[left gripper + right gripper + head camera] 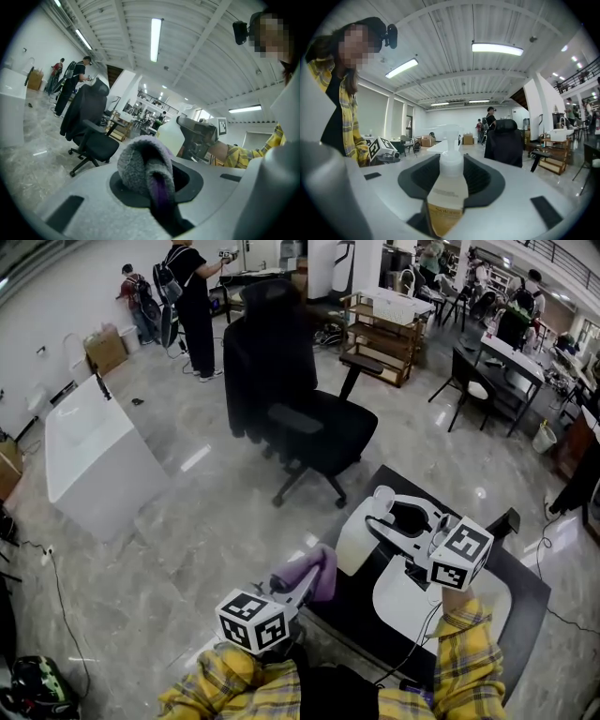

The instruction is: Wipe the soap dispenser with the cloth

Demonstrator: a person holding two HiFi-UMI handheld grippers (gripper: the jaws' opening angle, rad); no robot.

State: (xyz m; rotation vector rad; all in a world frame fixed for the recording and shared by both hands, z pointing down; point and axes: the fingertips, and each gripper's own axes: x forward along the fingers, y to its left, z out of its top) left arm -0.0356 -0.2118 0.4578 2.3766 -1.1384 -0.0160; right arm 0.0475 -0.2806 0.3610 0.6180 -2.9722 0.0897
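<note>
- While the head view looks steeply down, the left gripper (305, 585) clamps a purple cloth (316, 572) just left of the white soap dispenser (354, 540), which the right gripper (386, 532) holds by the dark table's (525, 596) edge.
- From the left gripper view, both jaws pinch the bunched cloth (140, 164); the dispenser (169, 137) stands ahead, slightly right, near.
- From the right gripper view, the jaws sit narrowed on the bottle's body (447, 187), pump uppermost, long axis roughly upright; the cloth hand is likely the one to cross.
</note>
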